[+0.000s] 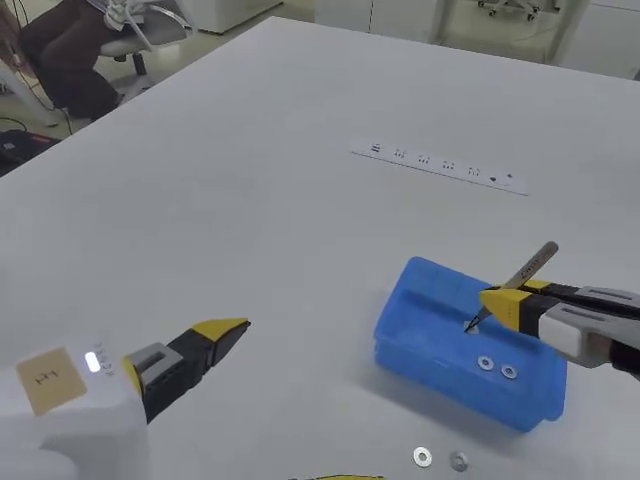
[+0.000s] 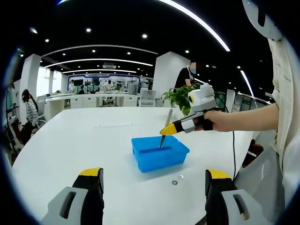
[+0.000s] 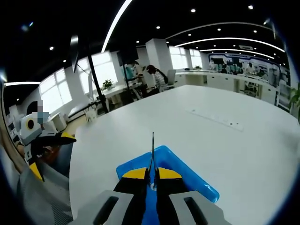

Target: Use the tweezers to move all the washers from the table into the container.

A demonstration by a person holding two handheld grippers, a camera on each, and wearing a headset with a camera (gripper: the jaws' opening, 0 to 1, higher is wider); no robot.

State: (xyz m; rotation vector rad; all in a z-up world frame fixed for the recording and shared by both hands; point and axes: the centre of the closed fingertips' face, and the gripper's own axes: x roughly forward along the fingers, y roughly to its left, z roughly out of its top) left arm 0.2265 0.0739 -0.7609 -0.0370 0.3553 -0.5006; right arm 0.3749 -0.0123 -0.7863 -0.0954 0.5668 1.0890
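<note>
A blue container (image 1: pixel 440 335) sits on the white table with two washers (image 1: pixel 497 368) inside it. Two more washers (image 1: pixel 440 459) lie on the table just in front of it, also seen as the small washers (image 2: pixel 177 180) in the left gripper view. My right gripper (image 1: pixel 500 300) is shut on metal tweezers (image 1: pixel 530 265), whose tip hangs over the container's inside. In the right gripper view the tweezers (image 3: pixel 152 150) point down into the container (image 3: pixel 192 180). My left gripper (image 1: pixel 228 332) stands open and empty, well left of the container (image 2: pixel 159 152).
A white power strip (image 1: pixel 440 167) lies on the table beyond the container. An office chair (image 1: pixel 140 30) with a seated person stands off the table's far left corner. Bare table (image 1: pixel 250 200) spreads to the left and behind.
</note>
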